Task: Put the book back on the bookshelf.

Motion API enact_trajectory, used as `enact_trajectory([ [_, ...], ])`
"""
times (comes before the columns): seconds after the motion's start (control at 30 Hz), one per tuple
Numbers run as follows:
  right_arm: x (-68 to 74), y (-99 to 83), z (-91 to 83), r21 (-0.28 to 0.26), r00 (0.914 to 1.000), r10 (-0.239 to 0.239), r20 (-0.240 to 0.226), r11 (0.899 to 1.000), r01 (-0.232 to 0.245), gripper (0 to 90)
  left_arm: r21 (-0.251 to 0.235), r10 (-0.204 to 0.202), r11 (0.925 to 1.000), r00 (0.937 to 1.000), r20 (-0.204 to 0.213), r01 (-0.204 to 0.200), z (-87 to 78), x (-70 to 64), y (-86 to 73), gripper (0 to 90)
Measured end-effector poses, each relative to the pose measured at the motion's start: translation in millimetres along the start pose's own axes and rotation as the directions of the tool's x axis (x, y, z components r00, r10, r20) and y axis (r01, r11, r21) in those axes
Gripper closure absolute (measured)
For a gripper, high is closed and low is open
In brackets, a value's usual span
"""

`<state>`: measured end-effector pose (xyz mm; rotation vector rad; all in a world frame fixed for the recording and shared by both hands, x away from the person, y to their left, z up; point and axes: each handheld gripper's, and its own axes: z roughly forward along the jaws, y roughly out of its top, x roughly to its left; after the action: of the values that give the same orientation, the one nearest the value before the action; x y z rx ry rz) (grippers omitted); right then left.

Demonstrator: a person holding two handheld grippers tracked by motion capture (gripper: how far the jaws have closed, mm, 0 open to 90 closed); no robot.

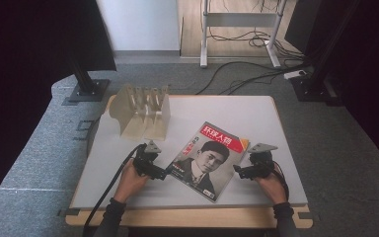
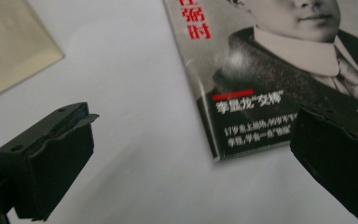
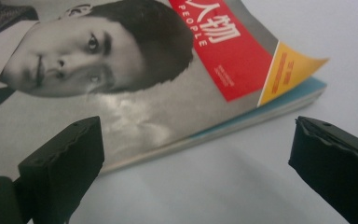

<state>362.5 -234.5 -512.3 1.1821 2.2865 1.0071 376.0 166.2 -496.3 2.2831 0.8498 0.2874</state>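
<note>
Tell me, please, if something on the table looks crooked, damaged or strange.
The magazine lies askew, turned against the table edges. Its cover's yellow corner curls up off the pages below. The left gripper and right gripper sit open at its two sides. The wooden rack looks normal.

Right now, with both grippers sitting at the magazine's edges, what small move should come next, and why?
Probably ease the right gripper forward until its open jaws straddle the magazine at its long edge, then close. That edge lies just ahead between the jaws, and the cover's yellow corner curls up there, giving a gap. The left gripper is open too, at the opposite edge, on the white table.
</note>
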Motion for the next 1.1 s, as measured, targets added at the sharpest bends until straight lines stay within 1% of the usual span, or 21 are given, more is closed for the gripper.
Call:
enact_trajectory([
  [0.03, -0.9, 2.7, 1.3, 0.002, 1.0, -0.004, -0.003, 1.0, 0.004, 2.3, 0.005, 0.007, 1.0, 1.0, 0.007, -0.007, 1.7, -0.2, 3.7, 0.0],
  [0.17, -5.0, 12.8, 7.5, 0.001, 0.9999, -0.009, -0.009, 1.0, 0.009, 2.3, -0.014, 0.019, 0.9997, 0.9993, 0.032, -0.019, 8.2, -1.7, 17.0, 0.0],
  [0.2, -6.2, 15.2, 8.9, 0.001, 0.9999, -0.01, -0.012, 1.0, 0.01, 2.3, -0.026, 0.019, 0.9995, 0.9991, 0.037, -0.018, 9.7, -1.8, 19.9, 0.0],
  [0.27, -8.5, 20.3, 11.7, -0.001, 0.9998, -0.011, -0.016, 1.0, 0.011, 2.3, -0.029, 0.016, 0.9995, 0.9983, 0.057, -0.014, 13.1, -1.9, 26.4, 0.0],
  [0.33, -10.8, 25.6, 14.7, -0.001, 0.9996, -0.022, -0.018, 1.0, 0.022, 2.3, -0.037, 0.017, 0.9992, 0.9973, 0.071, -0.015, 16.3, -2.3, 32.1, 0.0],
  [0.43, -13.4, 33.2, 19.5, 0.001, 0.9991, -0.039, -0.015, 0.999, 0.04, 2.0, -0.036, 0.028, 0.999, 0.997, 0.073, -0.026, 21.9, -2.8, 40.6, 0.0],
  [0.5, -15.3, 37.4, 23.2, 0.003, 0.9988, -0.048, -0.012, 0.999, 0.048, 2.0, -0.034, 0.026, 0.9991, 0.9969, 0.074, -0.024, 26.0, -1.7, 44.7, 0.0],
  [0.6, -19.8, 41.9, 29.7, 0.011, 0.9985, -0.054, -0.012, 0.998, 0.054, 1.9, -0.034, 0.029, 0.999, 0.9974, 0.065, -0.027, 31.9, -0.5, 48.1, 0.0],
  [0.67, -23.5, 44.3, 34.8, 0.021, 0.9984, -0.056, -0.009, 0.998, 0.056, 1.6, -0.033, 0.019, 0.9993, 0.997, 0.075, -0.016, 36.8, 0.6, 49.1, 0.0],
  [0.7, -24.5, 45.1, 36.3, 0.027, 0.9985, -0.055, -0.006, 0.998, 0.055, 1.5, -0.029, 0.02, 0.9994, 0.9971, 0.073, -0.018, 39.7, 0.7, 49.3, 0.0],
  [0.77, -28.6, 47.1, 42.1, 0.036, 0.9981, -0.062, -0.006, 0.997, 0.062, 1.3, -0.01, 0.033, 0.9994, 0.9975, 0.062, -0.032, 45.6, 0.7, 49.3, 0.0],
  [0.8, -30.2, 47.7, 44.1, 0.042, 0.998, -0.063, -0.008, 0.997, 0.063, 1.3, -0.008, 0.032, 0.9995, 0.9976, 0.062, -0.031, 48.6, 0.3, 49.1, 0.0],
  [0.9, -36.2, 49.2, 52.0, 0.051, 0.9982, -0.059, -0.012, 0.997, 0.059, 1.0, -0.001, 0.034, 0.9994, 0.996, 0.083, -0.034, 56.5, -0.4, 48.3, 0.0],
  [1.0, -43.3, 49.2, 59.7, 0.056, 0.9986, -0.042, -0.032, 0.997, 0.044, 1.0, 0.001, 0.037, 0.9993, 0.995, 0.093, -0.037, 63.9, -0.4, 46.2, 0.0],
  [1.1, -45.5, 46.8, 66.1, 0.066, 0.9978, -0.035, -0.056, 0.997, 0.039, 1.0, 0.026, 0.045, 0.9985, 0.994, 0.1, -0.048, 70.6, -2.9, 42.9, 0.0],
])
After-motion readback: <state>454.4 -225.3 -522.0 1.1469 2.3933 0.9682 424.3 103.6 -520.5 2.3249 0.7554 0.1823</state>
